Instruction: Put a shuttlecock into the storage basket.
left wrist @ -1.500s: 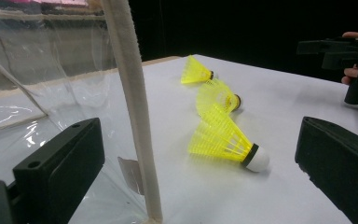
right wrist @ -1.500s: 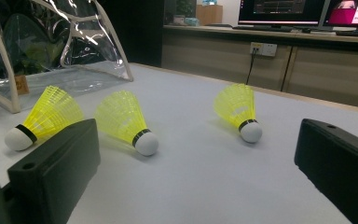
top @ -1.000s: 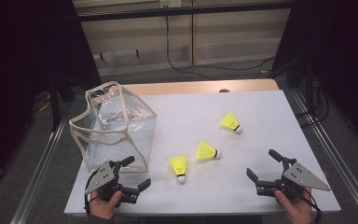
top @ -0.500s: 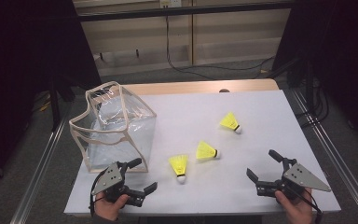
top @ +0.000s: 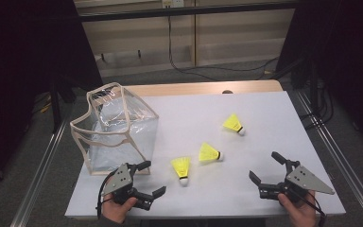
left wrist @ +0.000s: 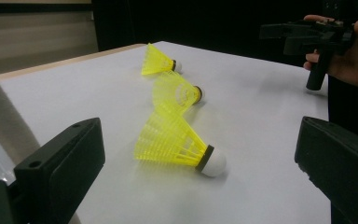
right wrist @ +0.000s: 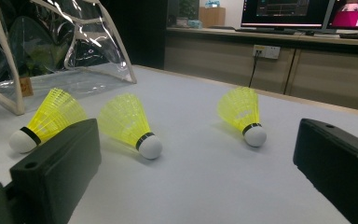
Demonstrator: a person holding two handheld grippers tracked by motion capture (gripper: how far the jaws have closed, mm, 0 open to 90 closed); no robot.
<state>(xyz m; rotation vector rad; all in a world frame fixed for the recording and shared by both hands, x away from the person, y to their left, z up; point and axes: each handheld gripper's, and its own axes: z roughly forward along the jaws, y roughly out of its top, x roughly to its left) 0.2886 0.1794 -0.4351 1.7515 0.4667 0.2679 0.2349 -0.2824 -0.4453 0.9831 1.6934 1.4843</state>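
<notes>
Left gripper (top: pixel 150 178) jaws spread, empty, facing nearest shuttlecock (top: pixel 181 167) just beside clear bag (top: pixel 116 130); right gripper (top: pixel 270 168) jaws spread, empty, well apart

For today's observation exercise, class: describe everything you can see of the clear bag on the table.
The bag is a boxy pouch of clear, glossy plastic that looks soft and creased, edged all round with cream trim. It stands upright on the white table near its left edge, top open and sagging unevenly. A small tan label sits low on one side in the right gripper view. Neither tool touches it; the left tool is just in front of it. The nearest shuttlecock lies apart to its right.
</notes>
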